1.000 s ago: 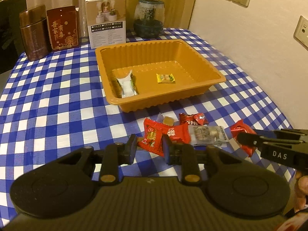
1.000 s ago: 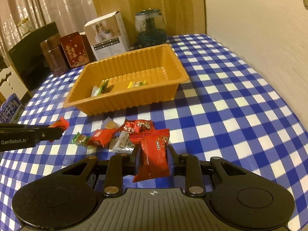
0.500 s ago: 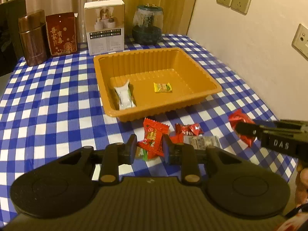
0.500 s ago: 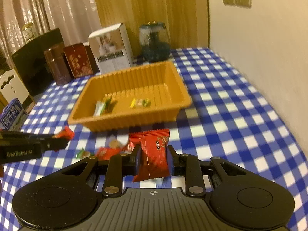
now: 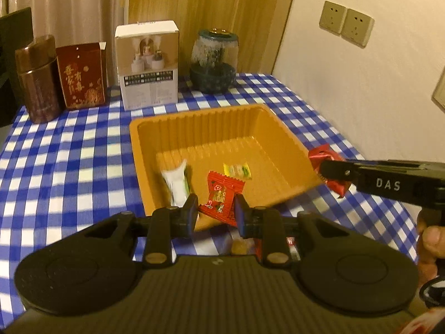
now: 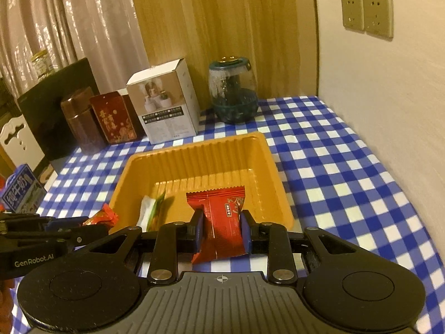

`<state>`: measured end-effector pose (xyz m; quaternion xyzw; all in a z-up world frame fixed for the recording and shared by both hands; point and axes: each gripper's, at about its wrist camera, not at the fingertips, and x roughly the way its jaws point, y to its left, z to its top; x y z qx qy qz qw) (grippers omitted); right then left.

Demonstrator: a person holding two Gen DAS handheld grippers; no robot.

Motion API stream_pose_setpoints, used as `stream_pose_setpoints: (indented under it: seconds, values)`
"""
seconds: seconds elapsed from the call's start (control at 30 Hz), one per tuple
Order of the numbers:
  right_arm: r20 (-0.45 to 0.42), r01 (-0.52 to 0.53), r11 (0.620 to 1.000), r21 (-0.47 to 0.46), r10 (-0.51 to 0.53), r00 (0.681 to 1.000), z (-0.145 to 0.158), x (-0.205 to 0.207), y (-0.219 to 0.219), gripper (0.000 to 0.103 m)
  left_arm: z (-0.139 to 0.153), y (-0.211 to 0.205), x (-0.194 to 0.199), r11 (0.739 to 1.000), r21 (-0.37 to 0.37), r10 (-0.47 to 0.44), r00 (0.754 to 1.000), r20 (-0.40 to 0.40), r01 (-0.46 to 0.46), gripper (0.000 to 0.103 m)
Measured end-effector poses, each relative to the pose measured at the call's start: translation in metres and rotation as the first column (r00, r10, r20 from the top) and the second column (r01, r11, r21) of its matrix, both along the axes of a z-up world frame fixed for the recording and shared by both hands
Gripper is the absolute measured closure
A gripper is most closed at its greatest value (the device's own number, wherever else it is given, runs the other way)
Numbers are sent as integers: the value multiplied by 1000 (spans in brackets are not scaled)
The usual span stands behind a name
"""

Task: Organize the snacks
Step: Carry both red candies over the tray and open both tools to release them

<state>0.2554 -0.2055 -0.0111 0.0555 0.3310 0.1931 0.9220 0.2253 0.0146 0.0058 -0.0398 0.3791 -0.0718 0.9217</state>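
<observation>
An orange plastic tray [image 5: 281,128] [image 6: 274,167] sits on the blue checked table. In it lie a white and green snack packet [image 5: 176,182] [image 6: 150,210] and a small yellow candy [image 5: 237,170]. My left gripper [image 5: 216,211] is shut on a small red snack packet [image 5: 222,197], held above the tray's near rim; it also shows in the right wrist view [image 6: 101,217]. My right gripper [image 6: 221,229] is shut on a larger red snack packet [image 6: 222,220], held over the tray's near right corner, and shows in the left wrist view [image 5: 331,171].
At the table's back stand a brown tin [image 5: 37,80], a red box [image 5: 82,76], a white carton [image 5: 147,65] and a glass jar [image 5: 215,61]. The wall [image 5: 361,83] bounds the right side. A few loose snacks [image 5: 239,246] lie under my left gripper. A milk carton [image 6: 20,192] stands left.
Both grippers have lifted their red packets off the table and carried them forward to the tray's near edge. The loose snack pile has dropped below the left gripper.
</observation>
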Motion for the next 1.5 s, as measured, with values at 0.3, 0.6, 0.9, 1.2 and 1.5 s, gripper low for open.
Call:
stream_pose_setpoints:
  seconds: [0.3,0.6,0.9,1.2,1.5]
  values:
    - [-68,21,999,29,-19,997,-20,43,5,75,-9,3,44,1000,-17,19,1000,0,-19,78]
    - [-88,32,999,38,-29,996,-33,56,6,75,-33,0,64,1000,-19,13,999,-30,-13,78]
    - [-99,37,998,51,-32,995,-37,59,5,75,-38,6,66,999,-27,41,999,-13,-42,64]
    - [-105,31,997,64,-25,994,-36,60,10,75,-36,14,60,998,-25,52,998,-19,-52,64]
    - [-86,40,994,105,-31,996,-31,66,14,74,-34,12,57,999,-21,46,999,-13,-47,64]
